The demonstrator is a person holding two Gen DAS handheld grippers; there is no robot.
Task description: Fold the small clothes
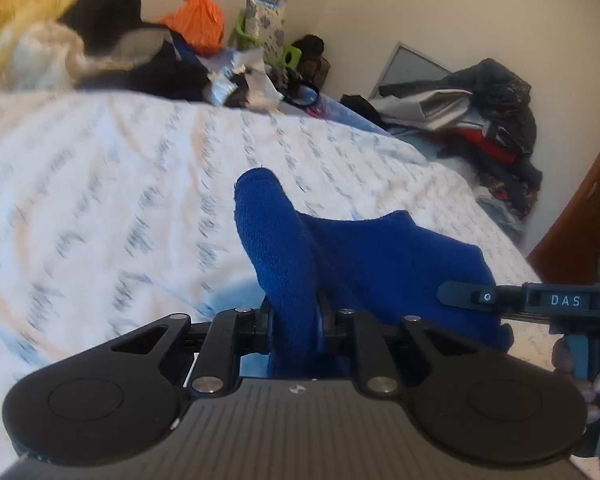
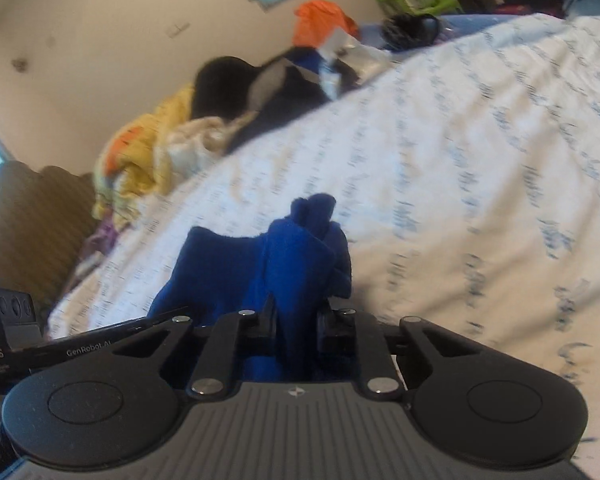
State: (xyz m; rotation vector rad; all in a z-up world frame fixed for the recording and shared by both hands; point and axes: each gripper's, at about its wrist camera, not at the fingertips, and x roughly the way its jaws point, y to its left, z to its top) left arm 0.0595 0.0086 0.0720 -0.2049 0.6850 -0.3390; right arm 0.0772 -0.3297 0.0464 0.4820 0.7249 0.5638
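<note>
Left wrist view: the bed fills the scene, and above it hangs the blue garment — stretched sideways between both tongs, each equally near. Left tongs are clenched on one bunched end; right tongs clamp the other.

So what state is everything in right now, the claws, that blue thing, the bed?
Left claw: shut on the blue cloth.
Right claw: shut on the blue cloth.
Blue cloth: bunched, held up between both claws above the bed.
Bed sheet: spread out, lightly wrinkled.
Clothes pile: heaped, unfolded, at the bed's far edge.
</note>
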